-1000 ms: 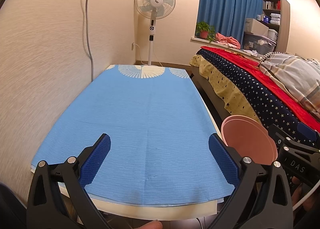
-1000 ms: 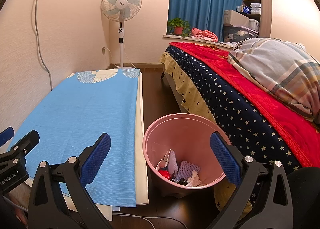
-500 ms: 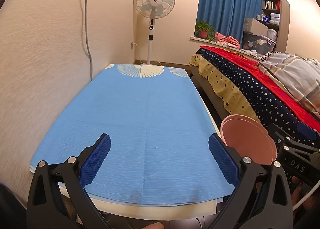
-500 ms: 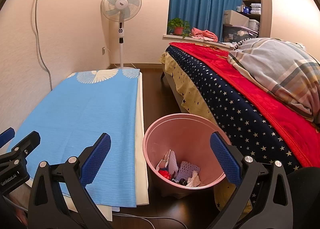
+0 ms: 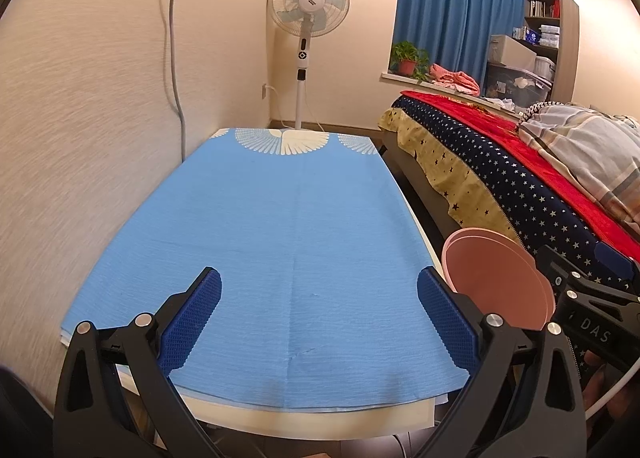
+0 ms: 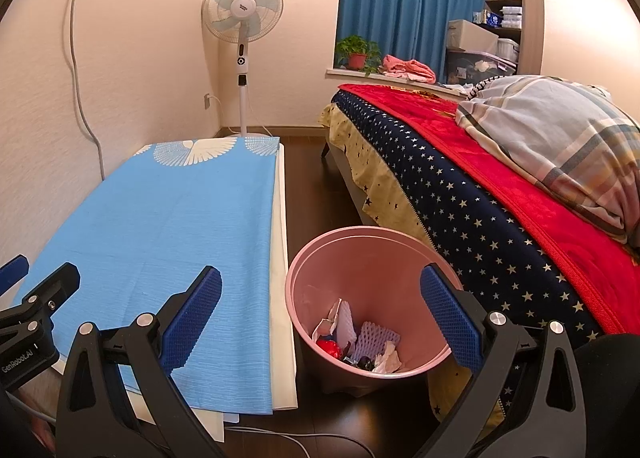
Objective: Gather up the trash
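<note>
The left tongs (image 5: 319, 316) hang spread wide and empty over the near end of the desk (image 5: 280, 218), which is covered by a blue cloth (image 5: 260, 258). The right tongs (image 6: 320, 314) are likewise spread wide, holding nothing, and point at the gap between desk and bed (image 6: 460, 186).

The trash (image 6: 360, 338) lies at the bottom of a pink bin (image 6: 400, 242) on the dark floor (image 6: 304, 178), just beside the desk's right edge and close against the bed. In the right wrist view the bin's mouth sits between the two blue pads (image 6: 192, 318), below and ahead of them: crumpled white paper, a piece of white foam netting and something red.

From the left wrist view only the bin's rim (image 5: 496, 282) shows, to the right of the left tongs, with the right tongs just beyond it.
</note>
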